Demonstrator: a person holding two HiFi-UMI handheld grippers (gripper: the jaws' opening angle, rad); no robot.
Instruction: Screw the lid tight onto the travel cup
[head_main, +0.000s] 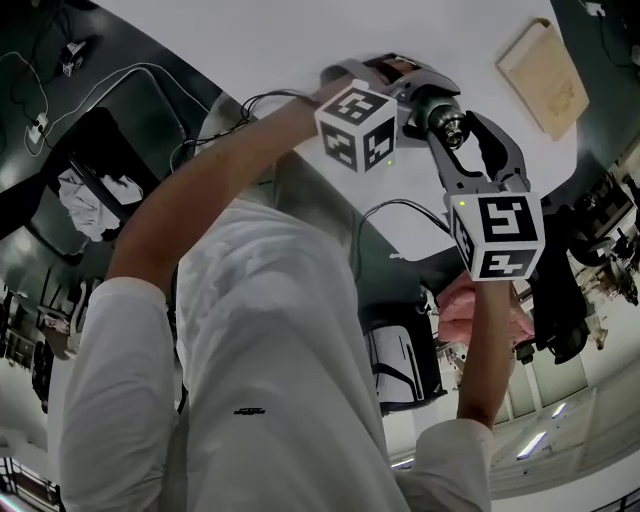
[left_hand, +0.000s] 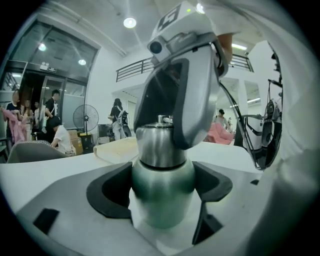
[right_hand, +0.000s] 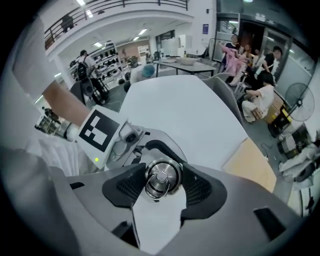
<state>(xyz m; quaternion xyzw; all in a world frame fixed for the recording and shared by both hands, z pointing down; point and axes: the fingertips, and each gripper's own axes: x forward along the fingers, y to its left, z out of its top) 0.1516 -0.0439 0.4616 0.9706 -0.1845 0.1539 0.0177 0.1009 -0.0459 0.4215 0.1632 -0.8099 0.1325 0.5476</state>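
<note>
On the left, the left gripper (left_hand: 162, 187) sits side-on, its fingers (left_hand: 112, 192) pinching the travel cup (left_hand: 162, 170) round its green body, likely to stop it spinning, and the cup stands upright over the white table (right_hand: 190, 110). On the right, the right gripper (right_hand: 161, 186) points down from above, fingers (right_hand: 125, 187) clamped either side of the steel lid (right_hand: 162, 176), well placed for twisting

Lid (left_hand: 155, 142) partly behind a jaw
</note>
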